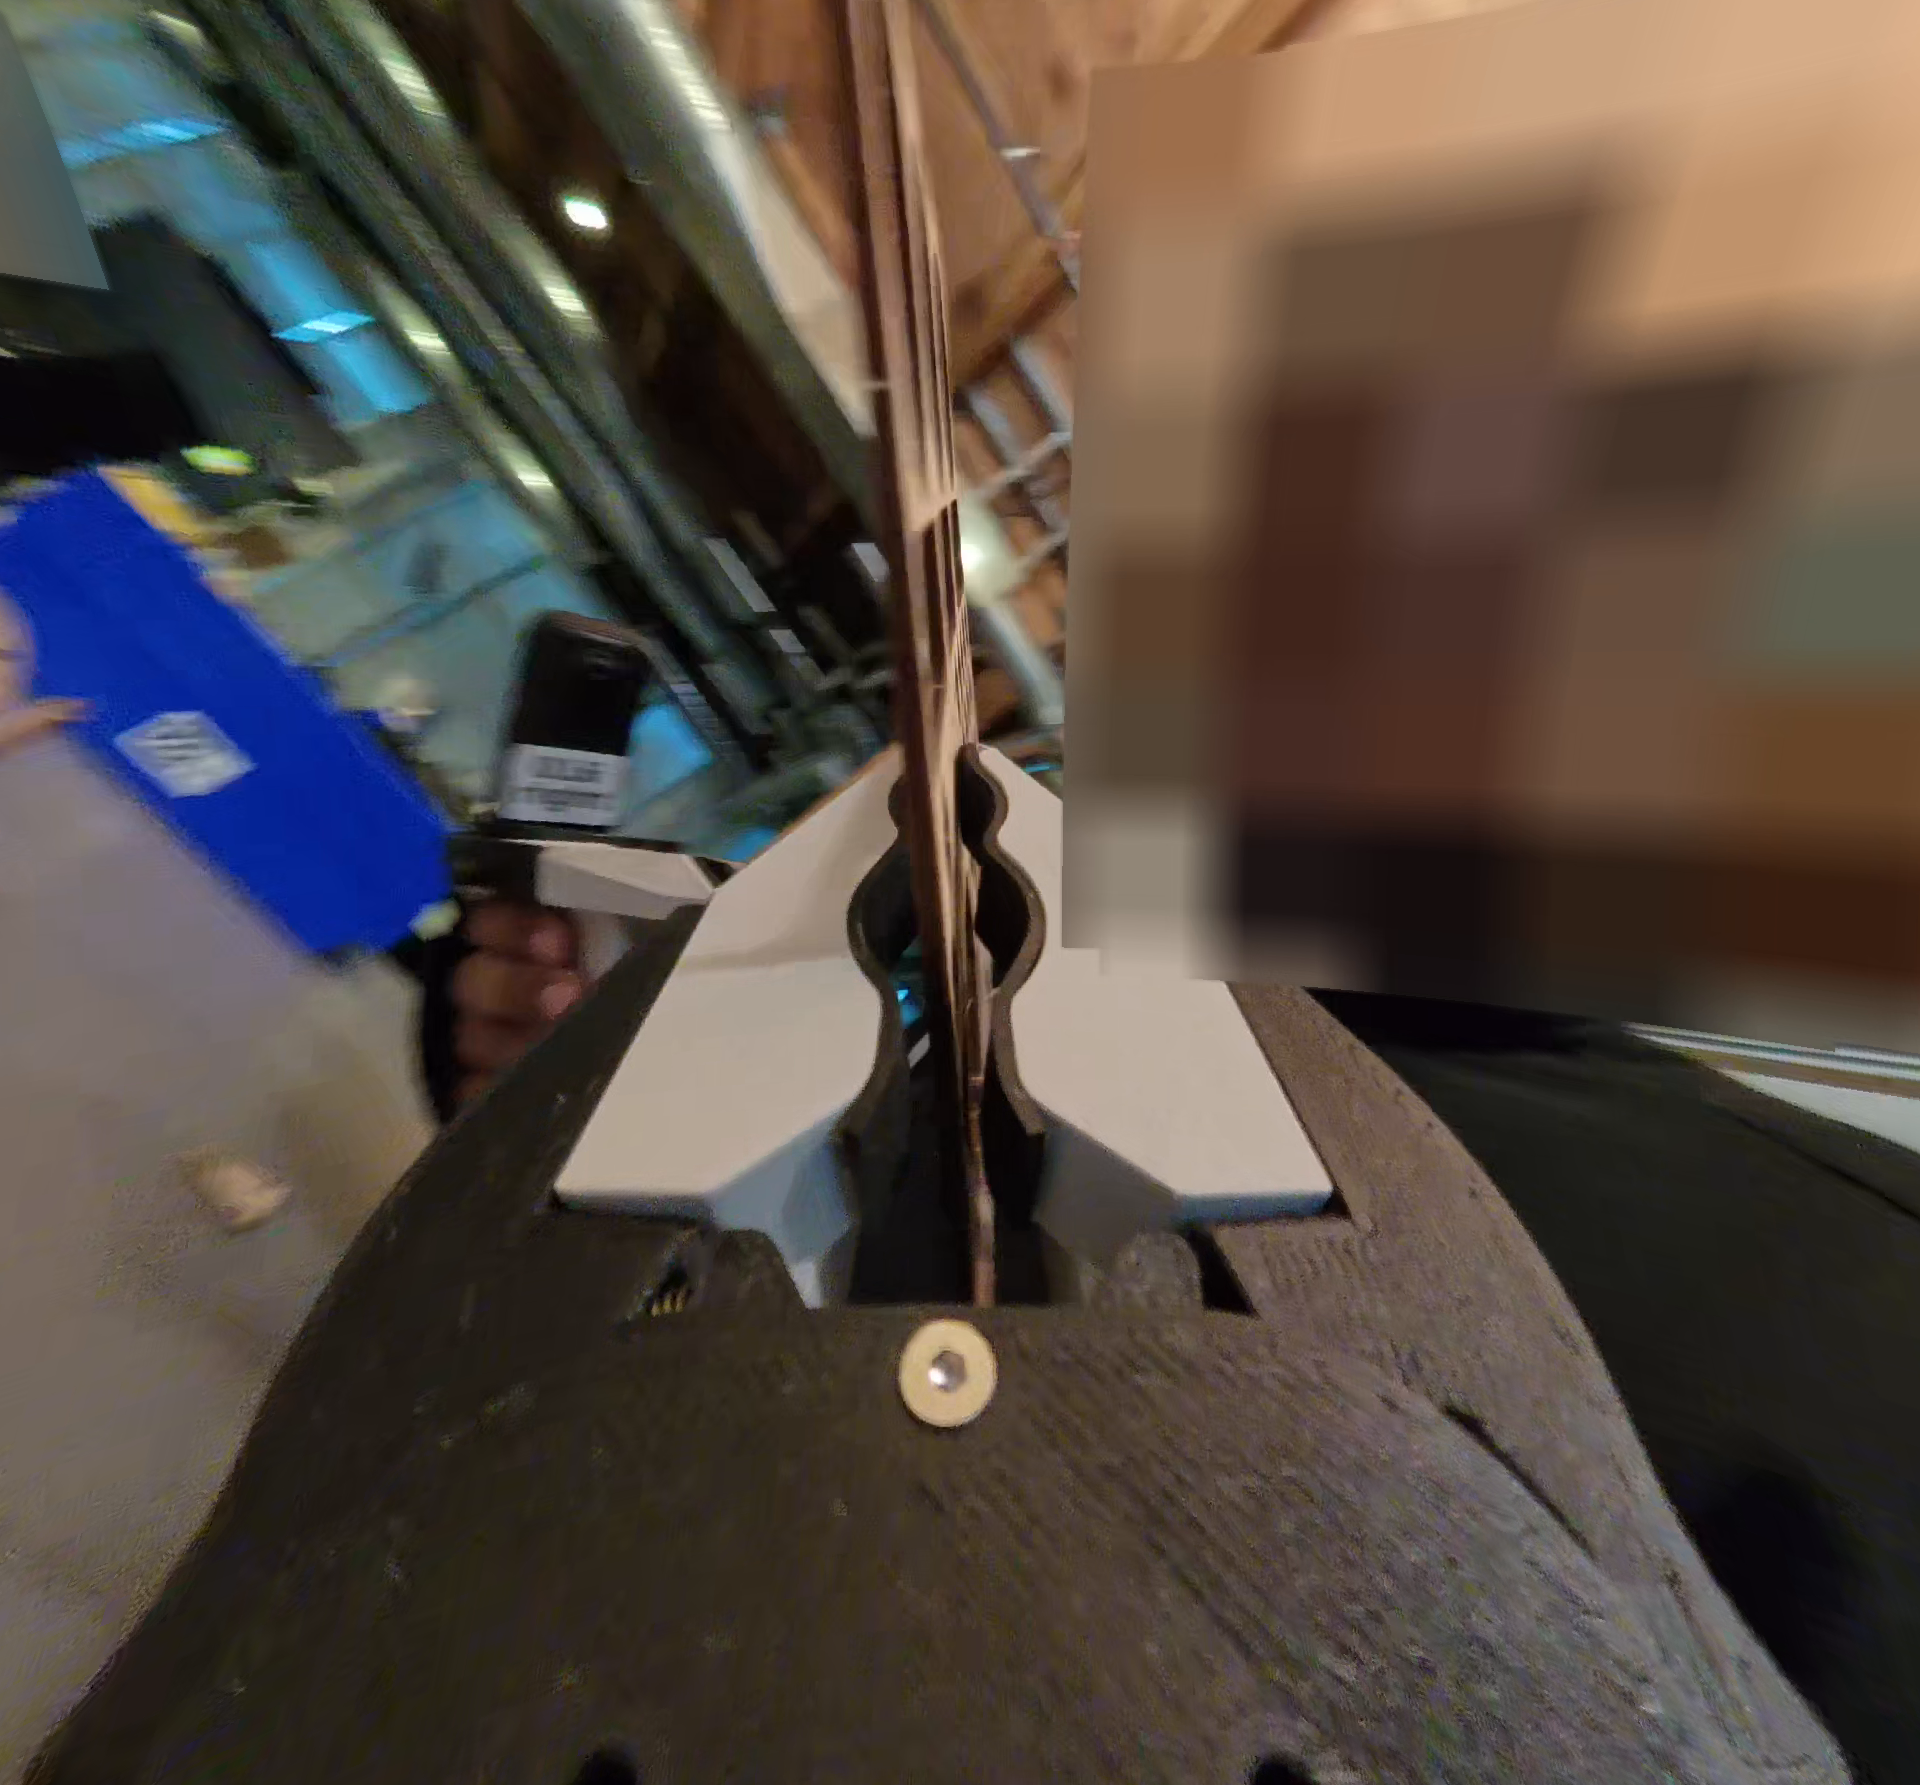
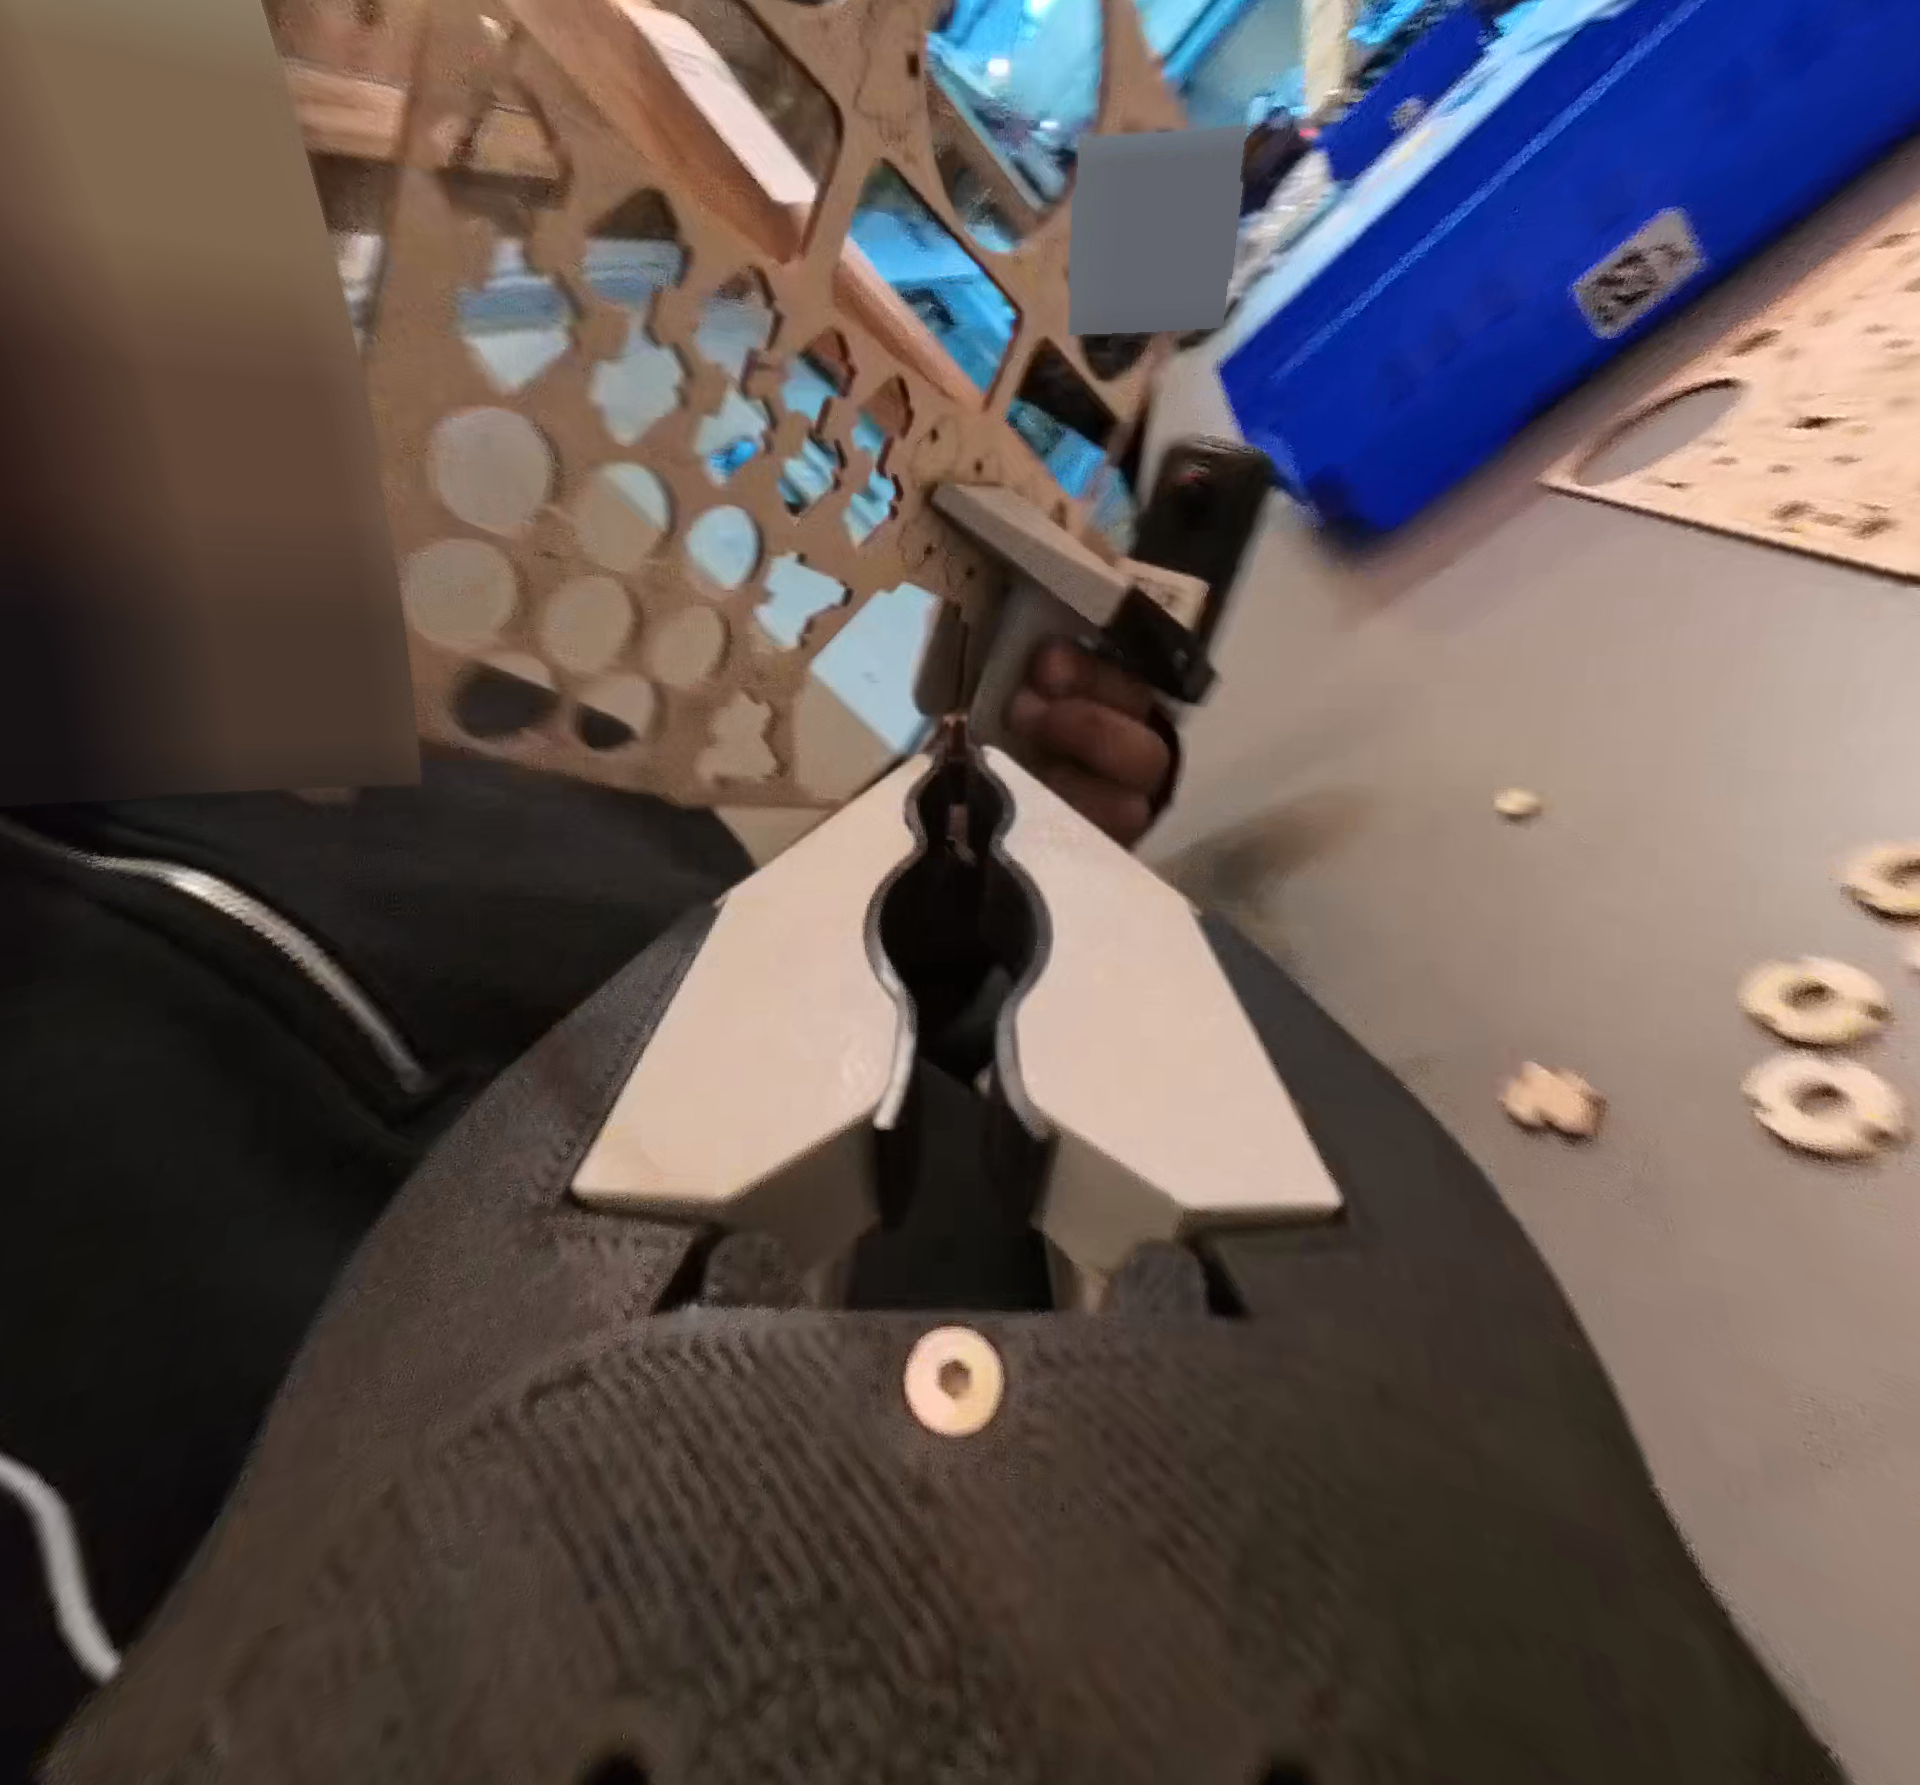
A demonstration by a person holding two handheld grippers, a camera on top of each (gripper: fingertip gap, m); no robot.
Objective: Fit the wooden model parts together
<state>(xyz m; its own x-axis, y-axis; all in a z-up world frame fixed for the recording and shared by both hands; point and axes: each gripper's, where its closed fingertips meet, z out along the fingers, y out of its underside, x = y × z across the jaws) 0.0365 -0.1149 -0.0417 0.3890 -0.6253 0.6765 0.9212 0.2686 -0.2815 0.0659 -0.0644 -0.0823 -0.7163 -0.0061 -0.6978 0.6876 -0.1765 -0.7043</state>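
Note:
My left gripper [image 1: 940, 779] is shut on a thin wooden sheet [image 1: 914, 385], seen edge-on and rising straight up from between the pads. In the right wrist view this sheet [image 2: 644, 447] is a pale panel full of round and notched cut-outs, held up in the air by the left gripper [image 2: 966, 561]. My right gripper [image 2: 958, 779] is shut, with a small thin wooden part [image 2: 954, 790] pinched edge-on between the fingertips, just below the sheet's lower edge. The right gripper also shows at the left of the left wrist view [image 1: 623, 878].
A blue bin [image 2: 1558, 229] stands on the grey table [image 2: 1507, 800] at the right, next to another flat wooden sheet [image 2: 1766, 405]. Several loose wooden rings [image 2: 1813, 1003] and small bits lie on the table. A person's dark jacket [image 2: 312, 1008] is at the left.

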